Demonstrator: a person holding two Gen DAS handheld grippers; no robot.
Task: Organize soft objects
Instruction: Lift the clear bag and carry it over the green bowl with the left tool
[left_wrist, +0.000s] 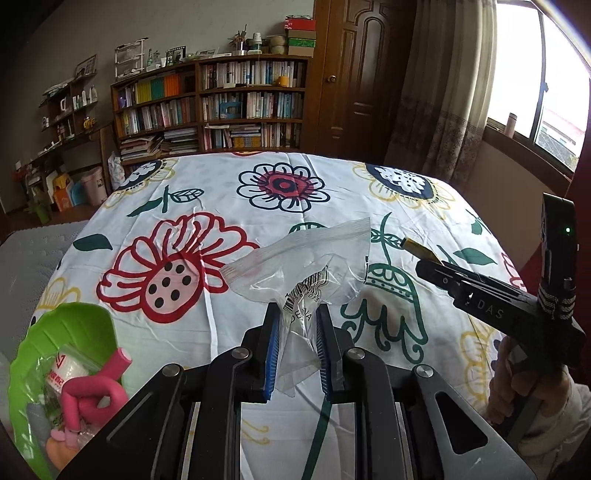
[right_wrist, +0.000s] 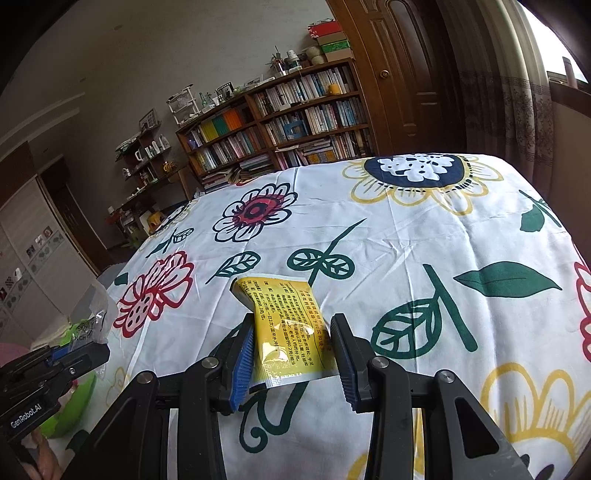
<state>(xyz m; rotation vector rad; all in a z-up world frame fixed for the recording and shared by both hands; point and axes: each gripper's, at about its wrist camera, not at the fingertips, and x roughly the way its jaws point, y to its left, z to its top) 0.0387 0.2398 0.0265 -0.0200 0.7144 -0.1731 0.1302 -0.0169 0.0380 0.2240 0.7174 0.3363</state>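
Soft objects sit gathered in a green leaf-shaped tray (left_wrist: 66, 325) at the near left edge of the left wrist view: a pink foam twist (left_wrist: 94, 395), a small packet with red print (left_wrist: 70, 369) and other bits too blurred to tell apart. The tray rests on a surface covered by a white flowered cloth (left_wrist: 295, 221) — whether a bed or a worktop lies beneath it cannot be told.

The left gripper (left_wrist: 295, 347) has its blue-padded fingers (left_wrist: 271, 354) closed on a clear zip bag (left_wrist: 299, 258) with a barcode label, pinching its lower part while the open top fans up and away above the cloth. The right gripper (right_wrist: 291, 354) holds a yellow sachet (right_wrist: 284, 325) printed with dark text; the left pad presses the sachet's side, but the right pad looks to stand a little off its edge, so how firm the grip is cannot be told. The sachet hangs tilted over the cloth, right of the bag — its tip (left_wrist: 413, 249) pokes out of the right gripper in the left wrist view.

A hand (left_wrist: 524, 384) grips the right tool's handle at the near right. A bookshelf (left_wrist: 229, 103) and a wooden door (left_wrist: 354, 74) stand at the far wall.
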